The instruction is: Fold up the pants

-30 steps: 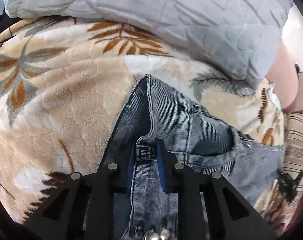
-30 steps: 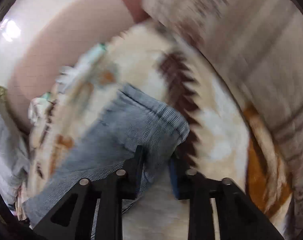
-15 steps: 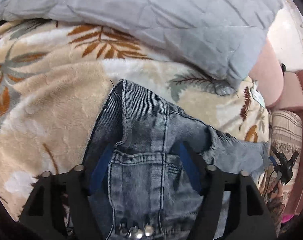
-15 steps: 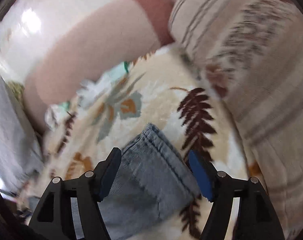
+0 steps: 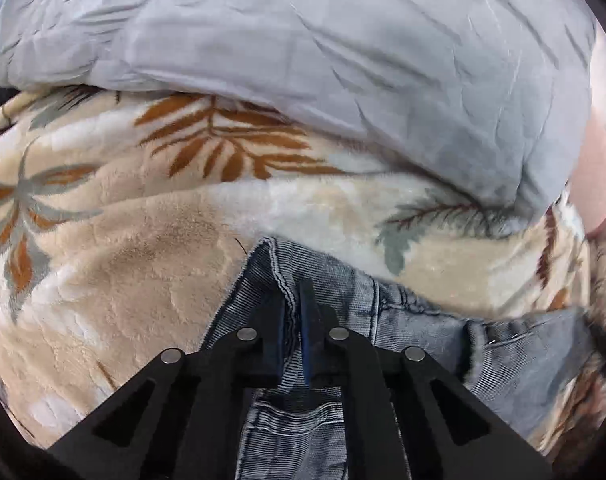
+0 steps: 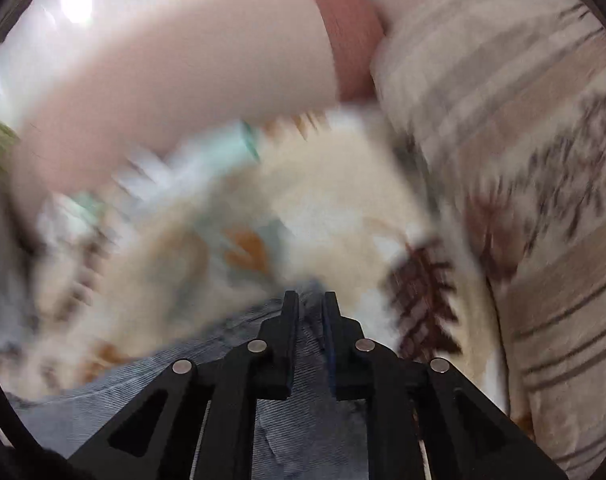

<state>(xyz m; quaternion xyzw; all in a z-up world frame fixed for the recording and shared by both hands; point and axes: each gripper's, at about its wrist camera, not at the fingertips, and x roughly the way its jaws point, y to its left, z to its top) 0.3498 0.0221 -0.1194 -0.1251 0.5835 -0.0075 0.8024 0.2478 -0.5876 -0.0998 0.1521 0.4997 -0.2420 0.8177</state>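
The grey-blue denim pants (image 5: 403,320) lie on a cream blanket with a leaf print (image 5: 123,264). My left gripper (image 5: 293,300) is shut on a seamed edge of the pants near their far corner. In the right wrist view, which is blurred by motion, my right gripper (image 6: 309,304) is shut on the far edge of the pants (image 6: 223,352). The denim runs back under both grippers.
A grey quilted duvet (image 5: 303,40) lies across the far side of the blanket. A pink headboard or bolster (image 6: 163,92) and a striped beige pillow (image 6: 523,160) stand beyond and to the right of the right gripper.
Both grippers were open half a second ago over the denim and have now shut on it. The right wrist view is moving fast.
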